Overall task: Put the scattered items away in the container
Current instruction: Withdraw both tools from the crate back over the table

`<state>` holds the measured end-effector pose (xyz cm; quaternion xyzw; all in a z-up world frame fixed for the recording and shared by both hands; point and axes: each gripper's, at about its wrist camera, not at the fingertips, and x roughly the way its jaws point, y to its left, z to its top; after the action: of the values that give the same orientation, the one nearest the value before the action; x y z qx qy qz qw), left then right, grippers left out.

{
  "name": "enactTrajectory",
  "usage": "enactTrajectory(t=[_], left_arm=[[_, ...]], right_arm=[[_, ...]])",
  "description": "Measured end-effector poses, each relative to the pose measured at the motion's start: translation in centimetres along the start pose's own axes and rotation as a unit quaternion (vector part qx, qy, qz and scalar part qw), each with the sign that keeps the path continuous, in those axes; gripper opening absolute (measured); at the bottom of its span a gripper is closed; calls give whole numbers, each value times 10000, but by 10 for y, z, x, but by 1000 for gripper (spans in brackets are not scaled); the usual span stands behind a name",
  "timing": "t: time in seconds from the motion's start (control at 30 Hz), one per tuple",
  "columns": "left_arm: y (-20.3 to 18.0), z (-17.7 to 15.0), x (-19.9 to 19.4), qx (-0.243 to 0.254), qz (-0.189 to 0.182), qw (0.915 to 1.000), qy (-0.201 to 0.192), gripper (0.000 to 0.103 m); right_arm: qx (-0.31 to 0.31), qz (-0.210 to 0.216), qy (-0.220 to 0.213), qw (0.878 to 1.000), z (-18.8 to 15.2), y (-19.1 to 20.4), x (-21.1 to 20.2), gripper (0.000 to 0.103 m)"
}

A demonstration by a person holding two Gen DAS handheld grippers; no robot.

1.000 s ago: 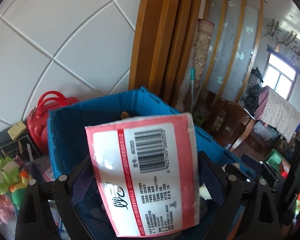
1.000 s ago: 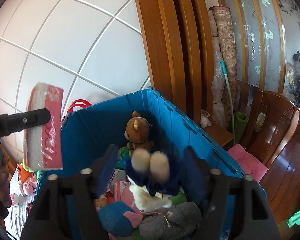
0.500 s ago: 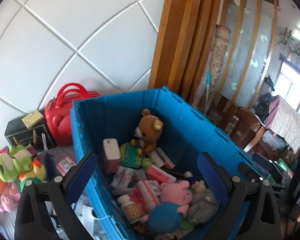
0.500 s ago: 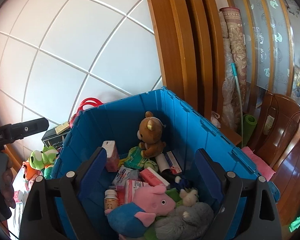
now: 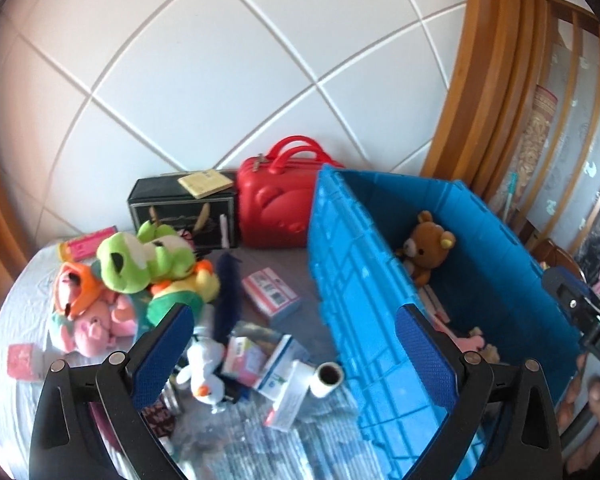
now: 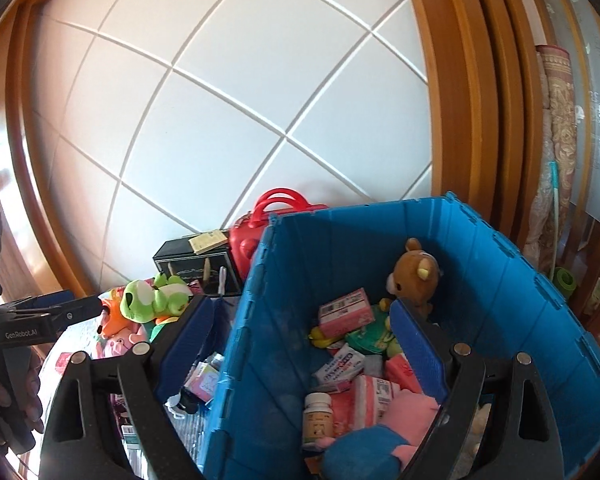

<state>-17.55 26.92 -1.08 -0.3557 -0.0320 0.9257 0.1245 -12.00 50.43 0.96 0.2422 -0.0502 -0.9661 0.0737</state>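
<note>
White tiled wall with diagonal grout lines behind everything, wood trim off to the side, and a grey cloth-covered surface (image 5: 312,320) under the mess. Using the blue crate (image 5: 352,280) as the landmark: nearest the camera, the left gripper (image 5: 296,344) hangs over the clutter just left of the crate, jaws spread wide with nothing in them. The right gripper (image 6: 300,340) straddles the crate's left wall, also wide open and empty. Right under the left one sit a white plush (image 5: 206,372), some medicine boxes (image 5: 280,364) and a small roll (image 5: 327,378) close to the crate wall. A bit further left is the green frog plush (image 5: 140,258) on a pile of soft toys. Inside the crate: pill bottle (image 6: 317,416), pink boxes (image 6: 344,312), and a brown bear (image 6: 416,276) against the far wall. Behind the crate's left corner, a red case (image 5: 278,208) and a black box (image 5: 182,212).
</note>
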Motion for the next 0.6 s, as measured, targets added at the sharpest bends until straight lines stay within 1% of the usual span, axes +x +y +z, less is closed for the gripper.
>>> enactTrajectory(t=[0.13, 0.27, 0.53, 0.6], left_arm=[[44, -16, -10, -219, 218, 9995, 71, 102], [79, -31, -16, -398, 418, 9982, 183, 102], [136, -48, -29, -658, 539, 9961, 222, 102], [150, -54, -30, -705, 602, 9953, 270, 102]], right_arm=[[-162, 210, 52, 9996, -1, 36, 6, 90], [-311, 357, 140, 9988, -4, 67, 12, 91], [-519, 557, 336, 9965, -14, 120, 30, 91], [-536, 602, 400, 9959, -19, 133, 34, 94]])
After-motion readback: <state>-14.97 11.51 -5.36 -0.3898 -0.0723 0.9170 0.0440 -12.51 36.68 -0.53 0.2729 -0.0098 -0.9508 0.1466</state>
